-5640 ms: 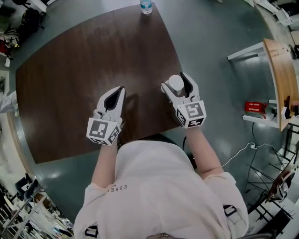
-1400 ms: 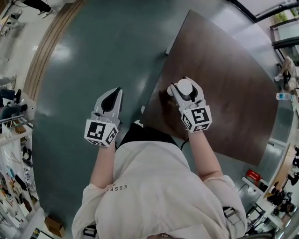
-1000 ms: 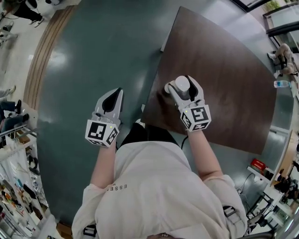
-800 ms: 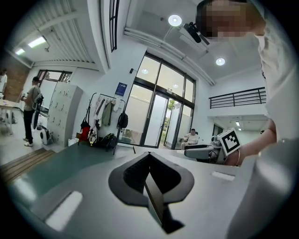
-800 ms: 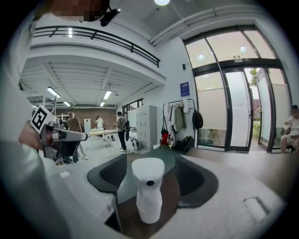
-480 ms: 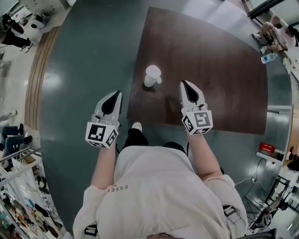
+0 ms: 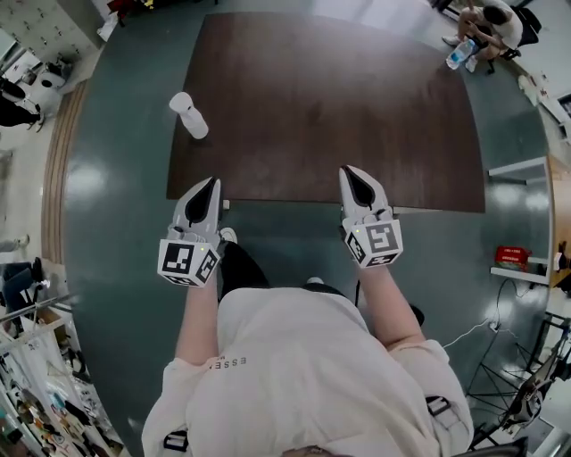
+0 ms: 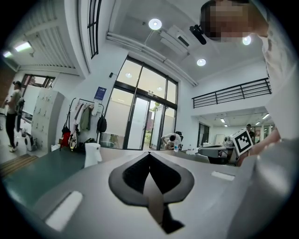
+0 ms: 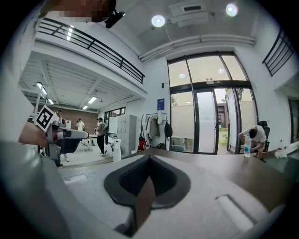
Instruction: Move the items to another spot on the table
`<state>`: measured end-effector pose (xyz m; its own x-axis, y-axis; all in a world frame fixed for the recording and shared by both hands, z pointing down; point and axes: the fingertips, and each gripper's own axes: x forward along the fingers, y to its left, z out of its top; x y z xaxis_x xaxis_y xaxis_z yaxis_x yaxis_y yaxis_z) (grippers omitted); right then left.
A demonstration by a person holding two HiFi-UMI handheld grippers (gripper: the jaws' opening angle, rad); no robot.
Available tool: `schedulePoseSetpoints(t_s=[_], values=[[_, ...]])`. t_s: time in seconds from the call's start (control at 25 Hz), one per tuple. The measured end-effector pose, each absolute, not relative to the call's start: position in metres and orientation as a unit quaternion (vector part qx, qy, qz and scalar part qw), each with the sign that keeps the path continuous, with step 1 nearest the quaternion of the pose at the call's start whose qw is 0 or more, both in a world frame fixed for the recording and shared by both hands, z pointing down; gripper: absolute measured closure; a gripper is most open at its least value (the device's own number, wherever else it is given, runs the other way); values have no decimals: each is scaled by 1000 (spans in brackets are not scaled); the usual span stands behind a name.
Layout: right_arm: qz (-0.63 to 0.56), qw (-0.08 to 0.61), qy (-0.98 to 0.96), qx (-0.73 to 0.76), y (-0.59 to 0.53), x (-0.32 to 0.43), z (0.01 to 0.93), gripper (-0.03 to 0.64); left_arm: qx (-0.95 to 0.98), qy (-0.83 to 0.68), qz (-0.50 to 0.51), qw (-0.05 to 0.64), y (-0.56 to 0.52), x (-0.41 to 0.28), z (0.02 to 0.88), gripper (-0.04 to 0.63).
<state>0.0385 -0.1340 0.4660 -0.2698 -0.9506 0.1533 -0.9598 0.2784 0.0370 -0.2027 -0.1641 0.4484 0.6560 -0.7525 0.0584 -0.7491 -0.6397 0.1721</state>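
A white container [image 7: 189, 114] stands upright at the left edge of the dark brown table [image 7: 339, 98], well ahead and left of both grippers; nothing holds it. It also shows small in the left gripper view as the white container [image 8: 92, 155] and in the right gripper view as the white container [image 9: 116, 150]. My left gripper [image 7: 211, 182] hovers at the table's near left corner, jaws together and empty. My right gripper [image 7: 348, 172] hovers over the near edge, shut with nothing in it. Both jaw pairs meet in a closed line: left gripper [image 8: 149, 154], right gripper [image 9: 148, 158].
A water bottle [image 7: 456, 54] stands at the table's far right corner, beside a crouched person [image 7: 486, 22]. A shelf with a red box [image 7: 508, 257] is to the right. Grey-green floor surrounds the table. People stand in the room far left [image 9: 100, 135].
The right gripper let go of the white container on the table, closed empty and pulled back to the near edge. The head view swung, so the container now lies far left.
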Motion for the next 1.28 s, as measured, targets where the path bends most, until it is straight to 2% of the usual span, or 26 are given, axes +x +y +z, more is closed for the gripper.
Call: schedulePoseSetpoints(t_s=[0.36, 0.52, 0.84, 1.28], values=[[28, 77, -787, 611, 1, 156, 471, 624, 925, -371, -6, 85, -39, -58, 448, 580], [22, 89, -787, 610, 42, 185, 466, 624, 932, -355, 2, 70, -1, -14, 442, 580], [31, 89, -786, 611, 96, 204, 472, 624, 937, -343, -3, 65, 51, 16, 435, 580], [36, 78, -785, 613, 115, 197, 475, 624, 941, -330, -3, 73, 72, 16, 439, 580]])
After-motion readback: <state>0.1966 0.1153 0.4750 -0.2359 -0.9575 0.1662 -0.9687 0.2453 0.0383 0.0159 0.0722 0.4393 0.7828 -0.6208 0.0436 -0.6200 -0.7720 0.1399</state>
